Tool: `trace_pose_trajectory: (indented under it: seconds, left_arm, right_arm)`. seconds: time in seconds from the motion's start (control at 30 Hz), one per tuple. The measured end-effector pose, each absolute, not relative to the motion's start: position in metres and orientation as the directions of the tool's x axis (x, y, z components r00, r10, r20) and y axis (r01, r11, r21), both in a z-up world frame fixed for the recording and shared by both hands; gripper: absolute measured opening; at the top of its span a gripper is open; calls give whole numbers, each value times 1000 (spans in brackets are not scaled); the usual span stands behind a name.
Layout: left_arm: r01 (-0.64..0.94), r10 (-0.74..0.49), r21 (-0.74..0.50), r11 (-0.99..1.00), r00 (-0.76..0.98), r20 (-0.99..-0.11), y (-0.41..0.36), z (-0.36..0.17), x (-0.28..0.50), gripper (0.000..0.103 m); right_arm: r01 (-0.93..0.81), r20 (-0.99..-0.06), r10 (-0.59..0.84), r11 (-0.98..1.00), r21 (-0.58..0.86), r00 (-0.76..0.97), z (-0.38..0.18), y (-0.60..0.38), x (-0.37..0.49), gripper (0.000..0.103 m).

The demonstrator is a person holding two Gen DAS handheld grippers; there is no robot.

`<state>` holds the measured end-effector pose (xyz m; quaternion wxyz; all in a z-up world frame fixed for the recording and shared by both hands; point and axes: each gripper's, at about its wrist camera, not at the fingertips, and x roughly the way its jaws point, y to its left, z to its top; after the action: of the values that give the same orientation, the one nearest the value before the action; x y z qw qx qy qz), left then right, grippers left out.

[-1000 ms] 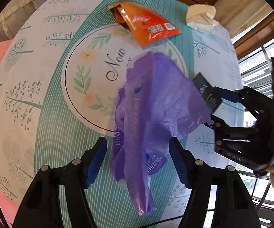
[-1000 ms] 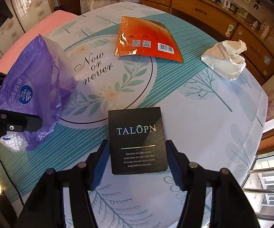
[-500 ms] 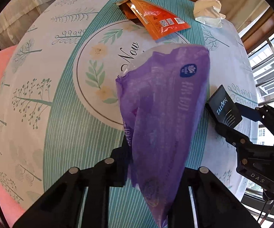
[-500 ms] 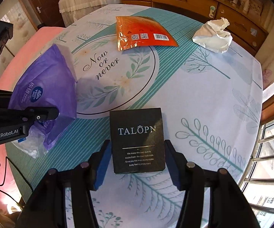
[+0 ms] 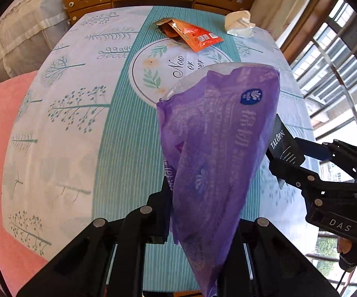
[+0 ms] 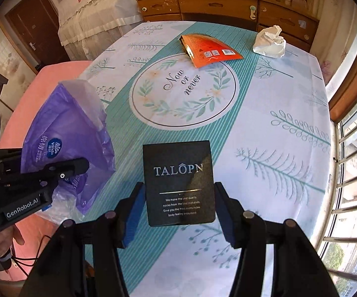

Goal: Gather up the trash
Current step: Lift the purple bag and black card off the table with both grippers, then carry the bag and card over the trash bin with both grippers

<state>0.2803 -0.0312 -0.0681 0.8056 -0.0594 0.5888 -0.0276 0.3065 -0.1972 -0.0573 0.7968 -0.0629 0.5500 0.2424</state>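
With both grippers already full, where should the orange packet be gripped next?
Take the orange packet by its near corner, coming from above with fingers across the edge. It lies flat on the tablecloth, and that corner looks slightly lifted, giving a thin lip to pinch.

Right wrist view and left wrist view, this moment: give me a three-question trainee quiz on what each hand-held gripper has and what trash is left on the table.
1. True or false: the left hand-held gripper is shut on the purple plastic bag.
2. What does the right hand-held gripper hold between its pads?
A. the orange packet
B. the black TALOPN card
C. the crumpled white tissue
3. Fill in: two pieces of trash lie on the tablecloth at its far end, the orange packet and the ____.

Key: 1 true; 2 B, the black TALOPN card; 3 crumpled white tissue.
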Motion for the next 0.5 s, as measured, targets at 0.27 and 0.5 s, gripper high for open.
trace_pose_trajectory:
  seconds: [0.27,0.5]
  left_arm:
    - [84,-188,-169,982,342,-921,15,-42,190,11]
    - [154,-199,-156,976,331,-922,43,-45,113,11]
  right_arm:
    - [-296,-887,296,935,194,354,-37,-163,198,55]
    - [-204,-904,280,953,222,323,-51,-133,113,55]
